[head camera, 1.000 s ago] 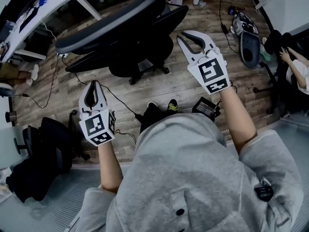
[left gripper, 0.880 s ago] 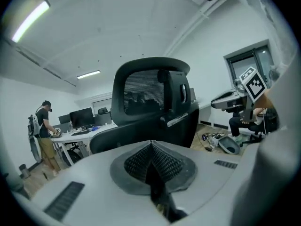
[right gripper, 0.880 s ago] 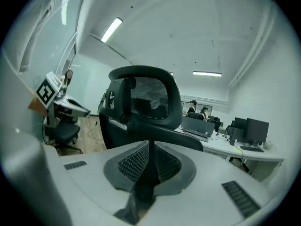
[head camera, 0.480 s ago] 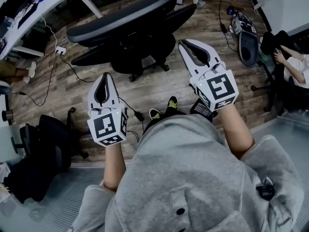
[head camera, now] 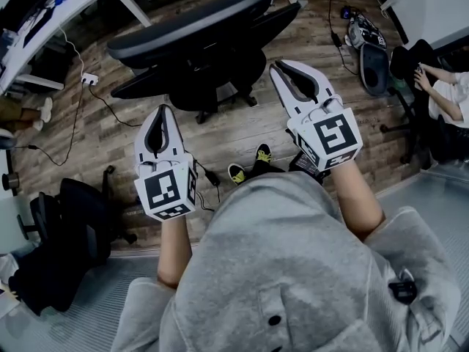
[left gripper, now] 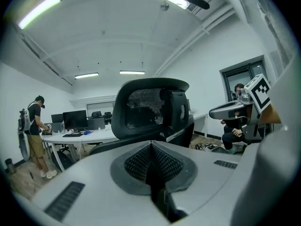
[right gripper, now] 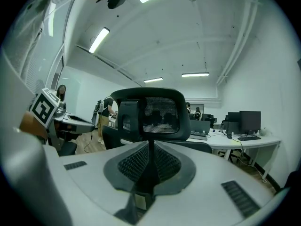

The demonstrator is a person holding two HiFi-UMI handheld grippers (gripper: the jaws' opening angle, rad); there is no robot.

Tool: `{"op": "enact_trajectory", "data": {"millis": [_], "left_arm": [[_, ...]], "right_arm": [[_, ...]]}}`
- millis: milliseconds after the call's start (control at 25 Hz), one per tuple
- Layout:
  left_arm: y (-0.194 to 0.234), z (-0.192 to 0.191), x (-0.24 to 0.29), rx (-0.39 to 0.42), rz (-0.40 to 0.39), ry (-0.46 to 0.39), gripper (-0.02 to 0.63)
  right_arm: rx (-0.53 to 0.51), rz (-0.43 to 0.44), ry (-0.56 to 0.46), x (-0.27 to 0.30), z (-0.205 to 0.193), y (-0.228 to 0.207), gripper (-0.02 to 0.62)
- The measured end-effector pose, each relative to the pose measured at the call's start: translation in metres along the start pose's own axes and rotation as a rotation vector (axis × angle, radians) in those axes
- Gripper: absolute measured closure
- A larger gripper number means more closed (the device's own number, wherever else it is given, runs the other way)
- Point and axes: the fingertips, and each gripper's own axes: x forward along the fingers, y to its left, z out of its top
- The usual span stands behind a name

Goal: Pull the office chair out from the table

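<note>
Lifted since before: L gripper (head camera: 163,111) fingers clenched, empty; R gripper (head camera: 283,67) fingers just been closing, empty, facing office chair (head camera: 192,34).

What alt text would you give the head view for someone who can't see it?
From above, a person in a grey hoodie points two empty grippers at a black office chair near a white table. The left gripper is shut; the right gripper has just been closing, nothing between its jaws.

Ceiling strip lights (left gripper: 42,11) glare; head view dim; gripper views fisheye-warped, dark-cornered.
</note>
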Motion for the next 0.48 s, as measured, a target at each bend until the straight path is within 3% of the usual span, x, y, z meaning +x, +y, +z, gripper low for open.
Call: {"op": "enact_trajectory", "data": {"millis": [480], "left_arm": [[-0.0032,0.0061,-0.001,-0.006,-0.007,-0.012,0.592]], "right_arm": [[-0.003,-0.009,-0.007,-0.0026,0.005,-0.0026,0.541]]}}
